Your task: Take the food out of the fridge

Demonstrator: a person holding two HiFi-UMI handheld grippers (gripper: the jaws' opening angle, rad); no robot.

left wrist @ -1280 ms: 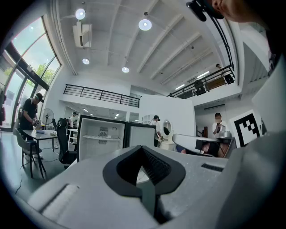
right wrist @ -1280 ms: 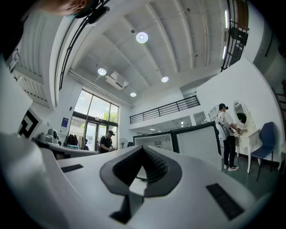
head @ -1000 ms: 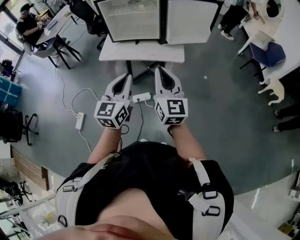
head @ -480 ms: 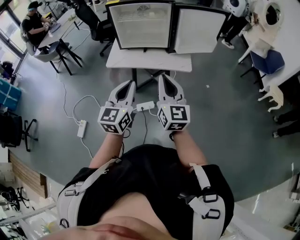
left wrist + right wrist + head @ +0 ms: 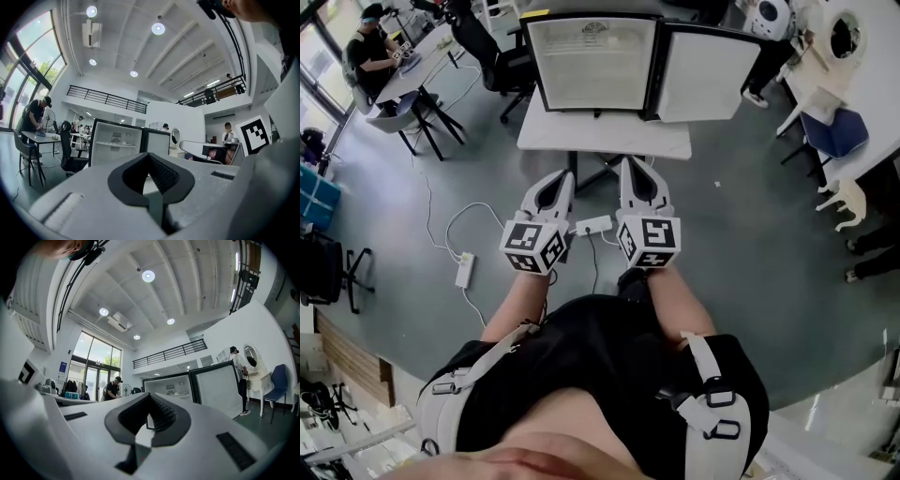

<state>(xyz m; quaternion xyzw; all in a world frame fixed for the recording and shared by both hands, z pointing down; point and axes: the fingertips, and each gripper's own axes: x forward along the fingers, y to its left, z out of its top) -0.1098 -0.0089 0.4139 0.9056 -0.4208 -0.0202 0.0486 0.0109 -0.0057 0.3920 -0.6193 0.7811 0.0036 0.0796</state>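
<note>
Fridge [image 5: 591,61]: on the desk [image 5: 605,141], door swung open, likely for reaching in.
Left gripper [image 5: 561,180]: short of the fridge, fingers together, empty.
Right gripper [image 5: 632,169]: likewise; nothing within reach yet.

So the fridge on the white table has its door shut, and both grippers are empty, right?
No, the door is open, swung to the right, as the head view shows. The fridge does stand on the white table, and the left gripper and right gripper are both empty.
</note>
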